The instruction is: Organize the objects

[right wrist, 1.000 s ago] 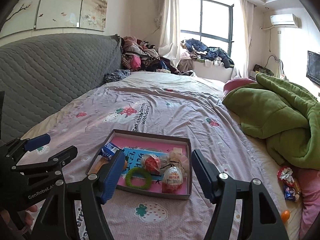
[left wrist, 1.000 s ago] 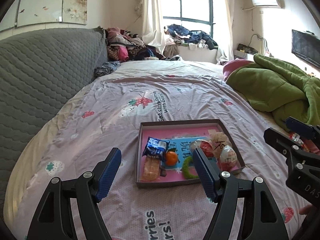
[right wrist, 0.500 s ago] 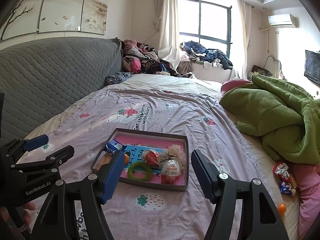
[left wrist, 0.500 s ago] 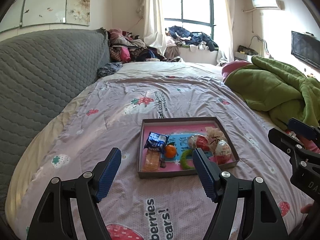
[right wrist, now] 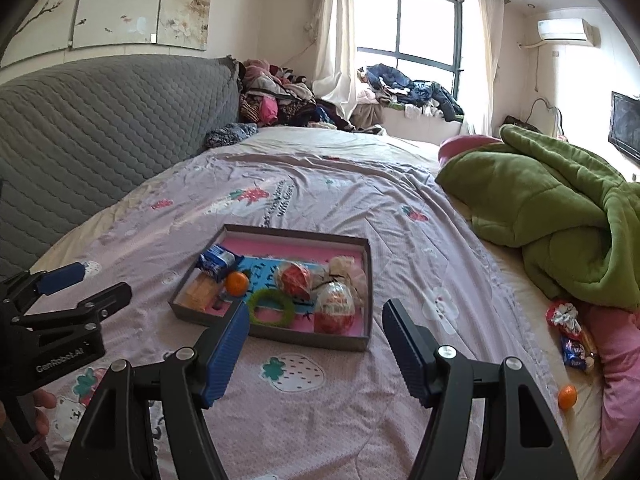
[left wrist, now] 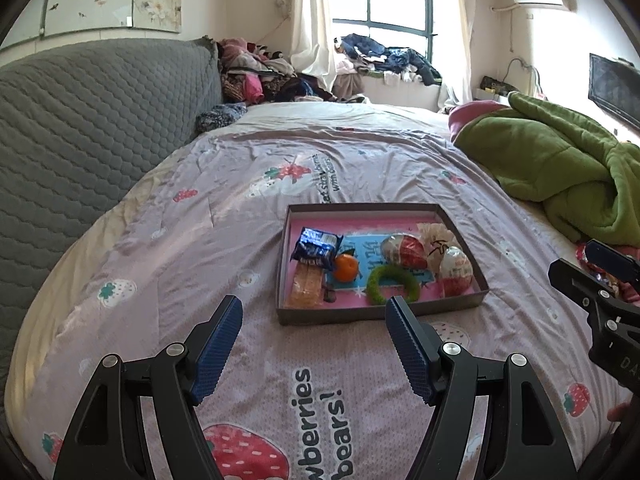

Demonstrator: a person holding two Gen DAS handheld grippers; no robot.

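Both hand-held grippers (left wrist: 312,344) (right wrist: 314,344) apart, empty; right one's finger (right wrist: 224,352) hiding tray (right wrist: 280,336) edge.

Bed (left wrist: 240,216): lilac strawberry-print cover.
Centre: shallow box (left wrist: 372,313), snacks inside.
Right side: green blanket (right wrist: 560,216) bunched, pink cloth (right wrist: 616,360) beside it.
Loose near the pink cloth: wrapped snacks (right wrist: 570,336), small orange (right wrist: 567,396).

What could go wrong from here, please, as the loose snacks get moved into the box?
1. The box sits on soft, wrinkled bedding, so pressing its rim might tip it.
2. The loose orange lies near the bed's edge and could roll off if nudged.
3. The box is crowded; the green ring and chocolate egg leave little room.
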